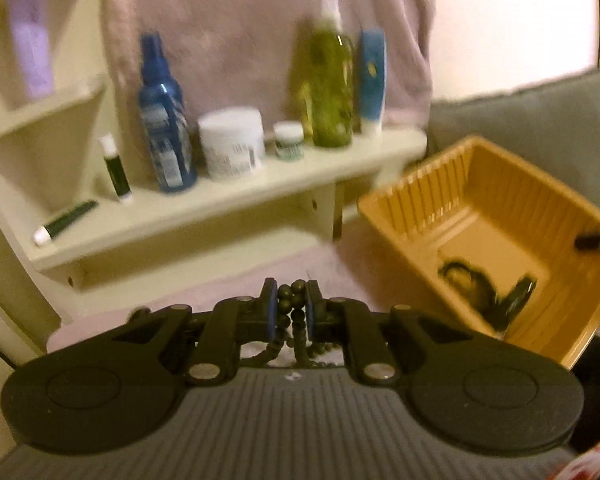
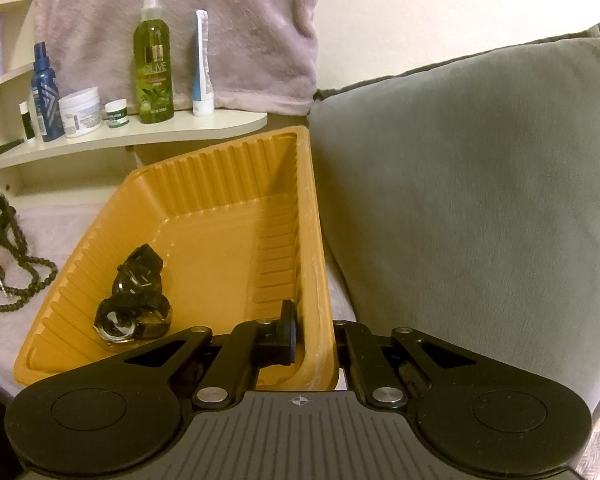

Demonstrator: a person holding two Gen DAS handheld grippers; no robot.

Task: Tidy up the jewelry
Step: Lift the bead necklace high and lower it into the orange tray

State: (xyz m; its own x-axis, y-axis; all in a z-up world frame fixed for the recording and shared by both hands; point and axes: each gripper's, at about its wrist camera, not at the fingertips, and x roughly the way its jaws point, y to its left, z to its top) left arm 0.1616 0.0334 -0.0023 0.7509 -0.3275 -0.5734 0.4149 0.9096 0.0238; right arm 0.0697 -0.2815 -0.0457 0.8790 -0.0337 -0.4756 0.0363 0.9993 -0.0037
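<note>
A dark beaded necklace (image 1: 291, 308) hangs pinched in the left claw (image 1: 291, 310). Two black wristwatches (image 2: 136, 300) lie in the tilted orange tray (image 2: 228, 184), near its lower left wall.

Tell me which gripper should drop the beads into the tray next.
Left. The left gripper already pinches the bead necklace, while the right gripper is clamped on the orange tray wall, steadying it.

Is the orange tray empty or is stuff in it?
Not empty. The orange tray holds two watches near one side; the rest of its floor is bare. The right gripper clamps its rim.
</note>
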